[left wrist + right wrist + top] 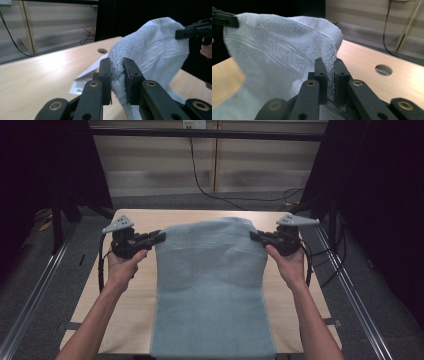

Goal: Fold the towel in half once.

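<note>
- Towel (212,285), pale blue-grey terry, lies lengthwise down the middle of the wooden table (132,285); its far end is lifted off the surface and its near end runs past the table's front edge, cut off by the bottom of the high view.
- Left gripper (159,237) is clenched on the towel's far left corner; in the left gripper view the cloth is bunched between the two black jaws (117,75).
- Right gripper (255,236) is clenched on the far right corner; in the right gripper view the hem is pinched tight between its jaws (330,75).
- A woven key-pattern band (274,52) runs across the raised cloth.
- A white printed label (86,80) shows beside the left jaws, partly hidden by them and the towel; its print is too blurred to read, and whether it is fixed to the towel I cannot tell.
- Round holes in the tabletop (383,70) show beyond the cloth.
- Raised towel hides the table's far middle.
</note>
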`<state>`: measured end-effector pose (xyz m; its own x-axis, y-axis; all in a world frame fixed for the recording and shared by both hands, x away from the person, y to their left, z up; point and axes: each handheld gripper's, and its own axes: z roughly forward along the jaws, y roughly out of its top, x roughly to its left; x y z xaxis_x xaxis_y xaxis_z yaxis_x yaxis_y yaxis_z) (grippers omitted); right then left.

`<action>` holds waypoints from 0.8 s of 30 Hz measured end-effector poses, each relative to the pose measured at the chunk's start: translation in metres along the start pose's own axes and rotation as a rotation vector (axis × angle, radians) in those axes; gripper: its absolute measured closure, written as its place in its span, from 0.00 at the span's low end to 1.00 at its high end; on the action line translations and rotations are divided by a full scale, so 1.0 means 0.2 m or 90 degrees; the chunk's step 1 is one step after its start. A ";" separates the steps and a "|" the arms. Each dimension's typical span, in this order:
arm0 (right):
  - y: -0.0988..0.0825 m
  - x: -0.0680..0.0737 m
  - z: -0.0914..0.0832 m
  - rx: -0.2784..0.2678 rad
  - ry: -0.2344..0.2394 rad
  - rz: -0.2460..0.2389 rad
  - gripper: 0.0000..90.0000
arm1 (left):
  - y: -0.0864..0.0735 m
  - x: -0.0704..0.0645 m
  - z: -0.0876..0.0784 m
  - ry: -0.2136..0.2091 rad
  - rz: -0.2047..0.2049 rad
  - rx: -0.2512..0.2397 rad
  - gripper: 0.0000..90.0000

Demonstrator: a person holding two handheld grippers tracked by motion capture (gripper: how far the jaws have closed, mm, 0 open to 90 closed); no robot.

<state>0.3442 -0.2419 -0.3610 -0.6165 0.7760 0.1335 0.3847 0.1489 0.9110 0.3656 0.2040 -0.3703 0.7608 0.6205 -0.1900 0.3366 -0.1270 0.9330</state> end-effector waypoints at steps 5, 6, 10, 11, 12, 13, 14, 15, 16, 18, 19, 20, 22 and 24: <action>-0.14 0.10 -0.11 0.019 0.024 -0.011 0.93 | -0.12 -0.09 -0.09 -0.021 0.007 0.014 0.87; -0.16 0.11 -0.13 0.019 0.032 -0.012 0.93 | -0.16 -0.11 -0.11 -0.025 0.011 0.022 0.87; -0.30 0.21 -0.19 0.050 0.049 -0.017 0.93 | -0.29 -0.21 -0.19 -0.020 0.020 0.056 0.87; -0.35 0.24 -0.21 0.056 0.056 -0.019 0.93 | -0.31 -0.23 -0.20 -0.030 0.025 0.067 0.87; -0.38 0.26 -0.23 0.064 0.056 -0.020 0.93 | -0.33 -0.25 -0.22 -0.035 0.025 0.073 0.87; -0.40 0.27 -0.24 0.066 0.058 -0.018 0.93 | -0.36 -0.27 -0.24 -0.037 0.027 0.084 0.87; -0.43 0.29 -0.25 0.070 0.063 -0.014 0.93 | -0.39 -0.28 -0.25 -0.044 0.025 0.095 0.87; -0.43 0.29 -0.25 0.070 0.063 -0.014 0.93 | -0.39 -0.28 -0.25 -0.044 0.025 0.095 0.87; -0.50 0.33 -0.28 0.092 0.073 -0.011 0.93 | -0.48 -0.32 -0.27 -0.053 0.017 0.123 0.87; -0.56 0.36 -0.27 0.121 0.077 -0.012 0.93 | -0.57 -0.34 -0.27 -0.060 0.011 0.156 0.87; -0.60 0.37 -0.27 0.139 0.076 -0.011 0.93 | -0.62 -0.35 -0.27 -0.063 0.007 0.174 0.87; -0.64 0.38 -0.26 0.155 0.079 -0.007 0.93 | -0.66 -0.35 -0.26 -0.067 0.001 0.197 0.87; -0.71 0.41 -0.24 0.185 0.085 0.004 0.92 | -0.69 -0.35 -0.26 -0.068 0.002 0.214 0.86; -0.77 0.43 -0.23 0.220 0.079 -0.003 0.92 | -0.77 -0.35 -0.24 -0.079 -0.012 0.259 0.86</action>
<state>0.2010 -0.2265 -0.4720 -0.6888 0.6981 0.1957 0.5786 0.3666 0.7286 0.2336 0.2162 -0.4860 0.8052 0.5311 -0.2637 0.5232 -0.4269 0.7376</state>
